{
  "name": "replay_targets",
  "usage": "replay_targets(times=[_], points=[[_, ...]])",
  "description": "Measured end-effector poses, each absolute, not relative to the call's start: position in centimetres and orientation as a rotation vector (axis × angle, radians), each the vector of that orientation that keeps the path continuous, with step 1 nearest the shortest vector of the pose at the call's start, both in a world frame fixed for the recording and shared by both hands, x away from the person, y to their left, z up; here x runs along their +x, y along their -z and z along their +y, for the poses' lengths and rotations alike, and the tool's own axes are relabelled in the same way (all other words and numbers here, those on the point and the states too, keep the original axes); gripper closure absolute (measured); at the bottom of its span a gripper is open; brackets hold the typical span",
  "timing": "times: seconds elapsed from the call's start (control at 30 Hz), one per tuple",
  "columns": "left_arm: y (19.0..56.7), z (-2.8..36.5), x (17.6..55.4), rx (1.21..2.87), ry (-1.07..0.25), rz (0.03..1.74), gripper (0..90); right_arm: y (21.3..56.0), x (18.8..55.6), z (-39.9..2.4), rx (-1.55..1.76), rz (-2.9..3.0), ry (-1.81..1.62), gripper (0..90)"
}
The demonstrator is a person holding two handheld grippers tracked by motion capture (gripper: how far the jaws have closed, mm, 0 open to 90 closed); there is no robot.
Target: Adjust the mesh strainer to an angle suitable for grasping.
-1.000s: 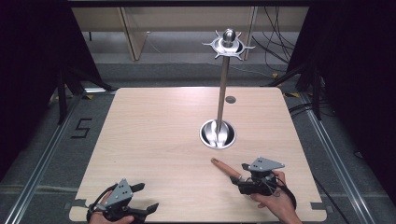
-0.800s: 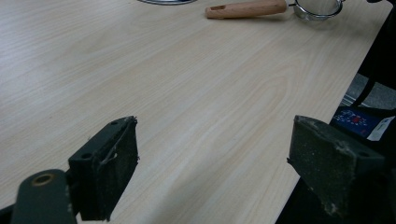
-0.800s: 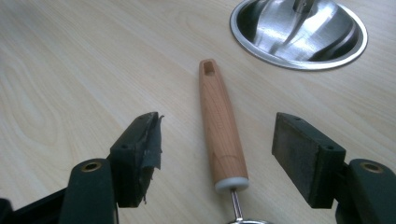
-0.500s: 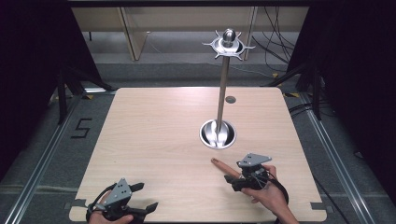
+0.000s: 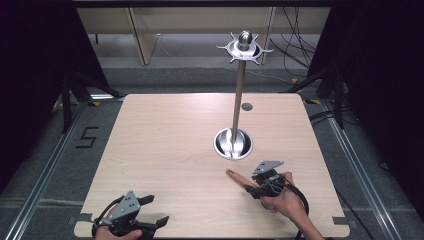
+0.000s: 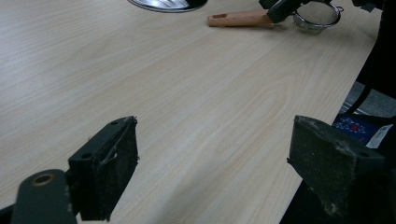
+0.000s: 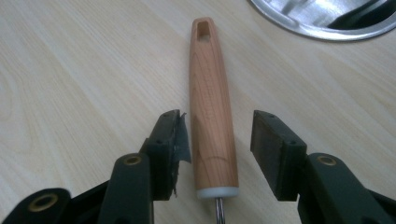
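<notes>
— Where does the strainer (image 6: 317, 16) lie?
— On the tabletop (image 5: 165, 150), near its front right, handle (image 7: 211, 107) pointing toward the stand (image 5: 234, 142) behind it.
— And the grippers?
— The right gripper (image 7: 215, 144) straddles the handle, jaws on either side; the left gripper (image 5: 152, 210) sits at the front left edge, well apart.

A lab-style recording booth rather than a home: a bare wooden table (image 5: 165, 150) stands on grey carpet between black curtains (image 5: 30, 75) at nine and three o'clock, with metal floor rails (image 5: 42, 175), a taped number five (image 5: 86, 137) and loose cables (image 5: 295, 45) at one o'clock.
</notes>
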State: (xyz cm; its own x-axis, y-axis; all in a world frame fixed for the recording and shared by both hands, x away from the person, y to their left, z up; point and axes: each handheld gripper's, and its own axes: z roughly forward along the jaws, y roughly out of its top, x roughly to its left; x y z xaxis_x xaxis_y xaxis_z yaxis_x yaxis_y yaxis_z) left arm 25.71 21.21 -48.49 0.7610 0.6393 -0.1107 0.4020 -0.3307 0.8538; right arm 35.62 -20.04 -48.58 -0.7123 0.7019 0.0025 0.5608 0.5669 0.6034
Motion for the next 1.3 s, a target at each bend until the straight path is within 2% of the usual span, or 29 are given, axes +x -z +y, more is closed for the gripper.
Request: replay_targets(times=[0.27, 0.67, 0.83, 1.3], points=[[48.5, 21.1, 25.7, 1.944, -0.294, 0.81, 15.2, 48.9, 35.8, -19.8, 1.042, 2.587, -0.812, 60.3], [48.4, 21.4, 25.8, 1.949, -0.315, 0.804, 15.2, 49.3, 36.2, -19.5, 1.021, 2.64, -0.761, 63.5], [48.4, 21.4, 25.7, 1.94, -0.308, 0.827, 15.2, 49.4, 36.4, -19.5, 1.003, 2.664, -0.758, 68.6], [48.4, 21.4, 25.8, 1.945, -0.314, 0.794, 15.4, 48.1, 36.3, -19.2, 0.932, 2.66, -0.778, 69.2]])
